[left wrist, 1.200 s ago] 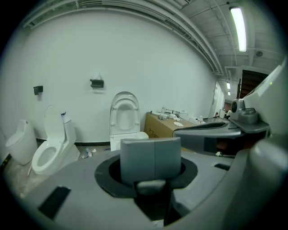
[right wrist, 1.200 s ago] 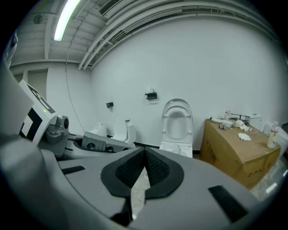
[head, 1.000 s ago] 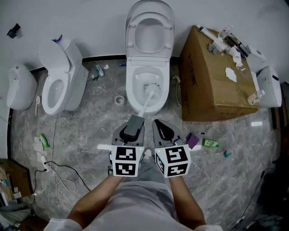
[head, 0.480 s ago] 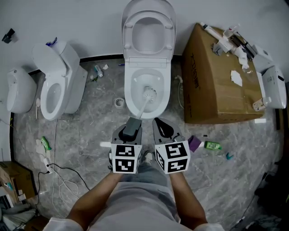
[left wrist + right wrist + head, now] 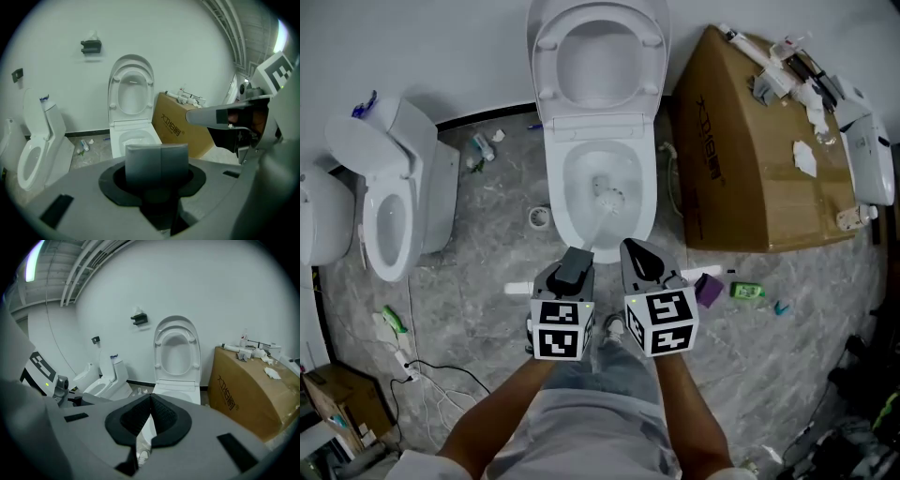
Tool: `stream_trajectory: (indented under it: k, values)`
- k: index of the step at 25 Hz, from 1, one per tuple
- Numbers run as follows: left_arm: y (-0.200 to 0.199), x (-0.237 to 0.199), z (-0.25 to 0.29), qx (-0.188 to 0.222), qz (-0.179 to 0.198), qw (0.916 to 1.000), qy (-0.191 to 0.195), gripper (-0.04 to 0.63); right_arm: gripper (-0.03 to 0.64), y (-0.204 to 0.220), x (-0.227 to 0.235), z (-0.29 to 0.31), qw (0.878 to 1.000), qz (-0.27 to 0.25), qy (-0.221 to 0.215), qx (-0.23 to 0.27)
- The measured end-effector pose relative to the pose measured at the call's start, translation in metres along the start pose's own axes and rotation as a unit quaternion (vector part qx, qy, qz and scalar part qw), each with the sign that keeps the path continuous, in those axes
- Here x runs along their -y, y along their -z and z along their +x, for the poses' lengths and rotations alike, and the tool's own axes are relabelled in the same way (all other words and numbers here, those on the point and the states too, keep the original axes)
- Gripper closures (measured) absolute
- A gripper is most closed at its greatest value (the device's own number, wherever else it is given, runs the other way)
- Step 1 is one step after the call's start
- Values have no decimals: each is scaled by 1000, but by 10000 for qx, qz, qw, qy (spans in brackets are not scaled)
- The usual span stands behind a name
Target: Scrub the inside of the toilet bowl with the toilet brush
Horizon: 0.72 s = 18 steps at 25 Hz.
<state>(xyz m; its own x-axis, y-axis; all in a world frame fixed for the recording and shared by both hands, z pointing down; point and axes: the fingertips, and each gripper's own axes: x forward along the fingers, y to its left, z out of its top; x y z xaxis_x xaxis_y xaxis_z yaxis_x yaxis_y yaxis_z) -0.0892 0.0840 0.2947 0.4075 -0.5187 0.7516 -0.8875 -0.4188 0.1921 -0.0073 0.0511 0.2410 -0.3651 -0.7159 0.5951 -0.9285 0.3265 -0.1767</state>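
The white toilet [image 5: 649, 202] stands straight ahead, lid and seat raised against the wall. Inside its bowl is the toilet brush's white bristle head [image 5: 607, 199], low and near the middle. The brush's white shaft slants back to a grey grip [image 5: 157, 164] that my left gripper [image 5: 574, 262] is shut on. In the left gripper view that grey grip fills the space between the jaws, with the toilet [image 5: 133, 136] beyond. My right gripper [image 5: 639, 258] hovers beside the left one, shut and holding nothing; in the right gripper view its black pads [image 5: 161, 416] meet in front of the toilet [image 5: 176, 380].
A second white toilet [image 5: 384, 216] stands at the left. A large cardboard box [image 5: 750, 169] with pipe fittings on top is right of the bowl. On the floor lie tubes [image 5: 478, 147], a small ring [image 5: 541, 217], a green bottle [image 5: 748, 292], a purple item [image 5: 706, 289] and cables [image 5: 422, 375].
The head view has shifted, so the toilet now sits lower and left in frame. The brush head has moved slightly toward the bowl's front. Both grippers keep their hold and spacing.
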Motion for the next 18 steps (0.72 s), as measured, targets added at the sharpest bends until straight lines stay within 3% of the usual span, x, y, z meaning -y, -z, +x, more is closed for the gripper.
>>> stream_trajectory:
  k: [7,18]
  values:
    - [-2,-37,60,-405,17,9986,343,439,615,2,18,68,9994,134,219,-237]
    - [24,-40,153,-760,152,9944,719,439,615,45,67,129,9978,263,325,-506]
